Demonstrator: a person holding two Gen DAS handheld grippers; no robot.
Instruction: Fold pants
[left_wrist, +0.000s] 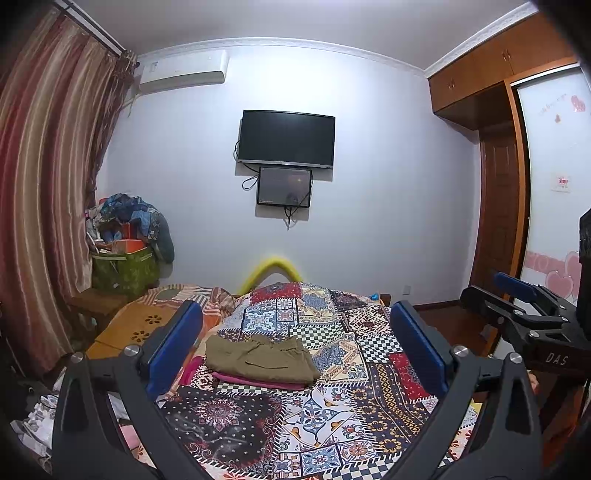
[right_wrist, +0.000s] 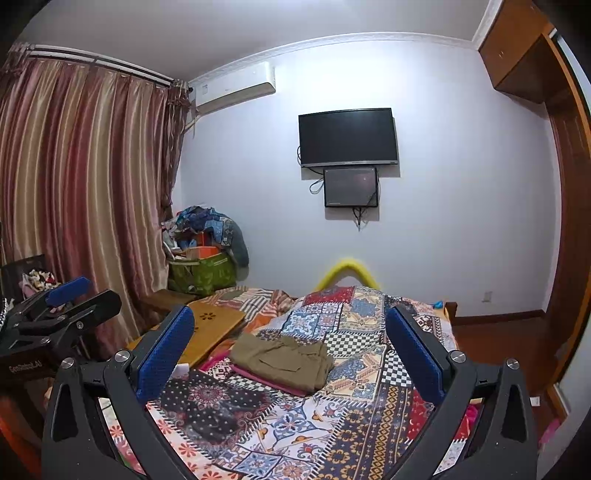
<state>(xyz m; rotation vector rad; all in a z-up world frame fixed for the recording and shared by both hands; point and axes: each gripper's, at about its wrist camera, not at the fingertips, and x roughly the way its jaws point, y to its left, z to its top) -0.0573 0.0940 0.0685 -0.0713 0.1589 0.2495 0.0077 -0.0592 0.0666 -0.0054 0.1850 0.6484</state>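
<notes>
Olive-green pants (left_wrist: 260, 357) lie folded into a compact rectangle on the patterned bedspread (left_wrist: 332, 417), on top of a folded pink garment (left_wrist: 258, 382). My left gripper (left_wrist: 295, 345) hovers before them, wide open, with nothing between its blue pads (left_wrist: 173, 350). In the right wrist view the same folded pants (right_wrist: 282, 360) rest on the pink garment (right_wrist: 266, 380). There my right gripper (right_wrist: 291, 350) also stands wide open and empty, short of the pile. The right gripper shows at the right edge of the left wrist view (left_wrist: 517, 295), and the left gripper at the left edge of the right wrist view (right_wrist: 62, 295).
A wooden lap board (right_wrist: 210, 328) lies on the bed's left side. A yellow foam arch (left_wrist: 273, 271) stands at the bed's far end. Bags and clothes (left_wrist: 129, 240) are piled in the corner by striped curtains (left_wrist: 44, 184). A TV (left_wrist: 286, 138) hangs on the wall; a wardrobe (left_wrist: 498, 74) stands right.
</notes>
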